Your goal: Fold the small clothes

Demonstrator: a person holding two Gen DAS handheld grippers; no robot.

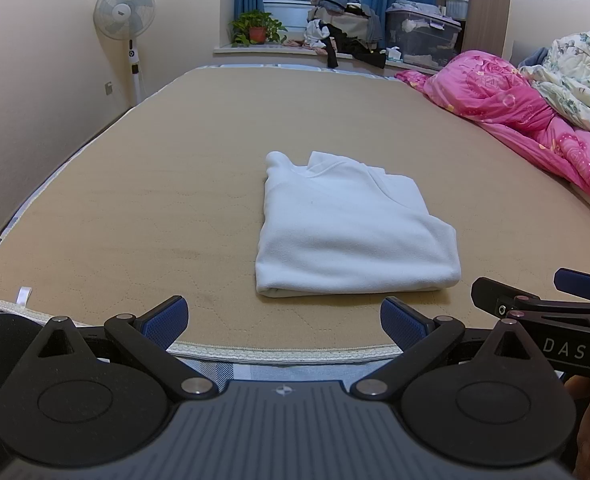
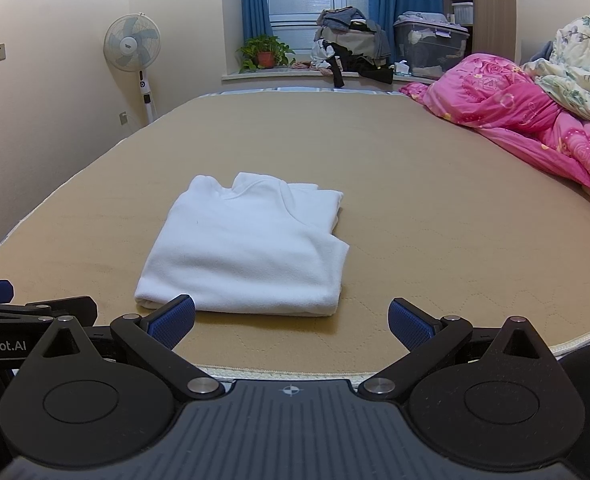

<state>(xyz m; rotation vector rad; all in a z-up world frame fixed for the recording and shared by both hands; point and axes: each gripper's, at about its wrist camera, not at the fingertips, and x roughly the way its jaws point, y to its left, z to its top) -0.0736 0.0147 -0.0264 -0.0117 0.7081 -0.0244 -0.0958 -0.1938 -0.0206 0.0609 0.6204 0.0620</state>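
Note:
A white fleece top (image 1: 351, 232) lies folded into a neat rectangle on the tan mattress pad (image 1: 155, 200), collar at the far end. It also shows in the right wrist view (image 2: 247, 252). My left gripper (image 1: 283, 322) is open and empty, held near the bed's front edge, short of the top. My right gripper (image 2: 291, 322) is open and empty too, just in front of the top's near edge. The right gripper also shows at the right edge of the left wrist view (image 1: 543, 292). The left gripper shows at the left edge of the right wrist view (image 2: 35, 304).
A pink quilt (image 1: 527, 116) and a floral quilt (image 1: 575, 80) are heaped along the bed's right side. A standing fan (image 1: 125, 16) is at the far left wall. A windowsill holds a potted plant (image 1: 257, 28), piled clothes (image 1: 343, 24) and a storage box (image 1: 423, 36).

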